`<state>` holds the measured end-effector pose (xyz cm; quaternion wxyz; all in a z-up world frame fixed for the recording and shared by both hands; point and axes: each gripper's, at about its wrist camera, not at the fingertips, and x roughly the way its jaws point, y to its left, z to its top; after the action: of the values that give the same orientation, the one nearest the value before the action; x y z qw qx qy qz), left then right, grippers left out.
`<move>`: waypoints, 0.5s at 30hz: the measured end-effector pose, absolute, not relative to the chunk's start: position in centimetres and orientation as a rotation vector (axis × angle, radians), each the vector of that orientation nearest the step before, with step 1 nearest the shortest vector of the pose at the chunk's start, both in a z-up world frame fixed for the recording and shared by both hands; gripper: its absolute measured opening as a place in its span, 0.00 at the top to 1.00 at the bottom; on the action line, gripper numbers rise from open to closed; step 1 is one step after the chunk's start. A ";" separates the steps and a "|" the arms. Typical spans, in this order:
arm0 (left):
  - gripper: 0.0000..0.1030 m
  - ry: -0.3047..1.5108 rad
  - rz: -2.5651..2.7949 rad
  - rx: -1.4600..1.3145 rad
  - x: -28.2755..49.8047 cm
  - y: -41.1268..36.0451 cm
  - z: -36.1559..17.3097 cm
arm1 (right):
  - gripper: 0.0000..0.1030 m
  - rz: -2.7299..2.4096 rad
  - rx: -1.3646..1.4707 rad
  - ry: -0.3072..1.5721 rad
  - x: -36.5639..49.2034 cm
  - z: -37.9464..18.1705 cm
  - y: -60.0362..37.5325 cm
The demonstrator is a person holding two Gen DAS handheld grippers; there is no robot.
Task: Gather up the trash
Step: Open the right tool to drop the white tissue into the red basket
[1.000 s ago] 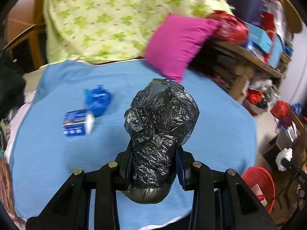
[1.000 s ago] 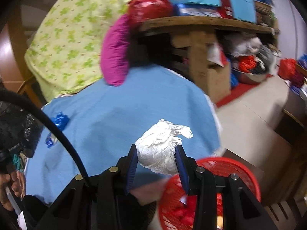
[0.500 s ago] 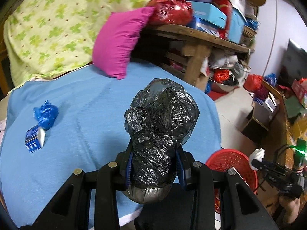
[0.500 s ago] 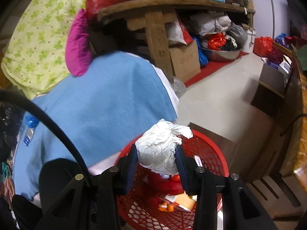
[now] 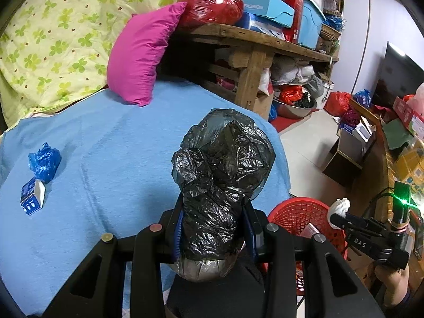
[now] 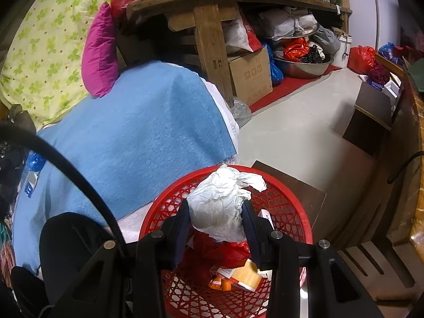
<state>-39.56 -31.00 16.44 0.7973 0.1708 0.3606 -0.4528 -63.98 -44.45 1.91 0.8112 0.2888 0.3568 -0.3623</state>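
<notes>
Ahead of your grippers, to the left, a pink pillow (image 5: 140, 58) leans on a green-patterned quilt (image 5: 53, 31). Farther ahead to the right stands a wooden bench (image 6: 212, 21), with a cardboard box (image 6: 249, 76) and a metal basin (image 6: 302, 66) beneath it.

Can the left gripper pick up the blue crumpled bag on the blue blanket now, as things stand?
Probably not yet. The path over the blanket to the blue crumpled bag looks free, but the left gripper has its jaws shut on a black plastic bag, which must go first.
</notes>
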 end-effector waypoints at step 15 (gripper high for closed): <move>0.62 0.793 -1.023 0.403 -41.2 -33.0 15.3 | 0.32 -0.825 0.620 0.742 -64.6 2.6 -45.7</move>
<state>-41.25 -33.03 15.27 0.7788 0.1865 0.3669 -0.4733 -64.56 -45.71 2.64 0.8048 0.2896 0.3464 -0.3853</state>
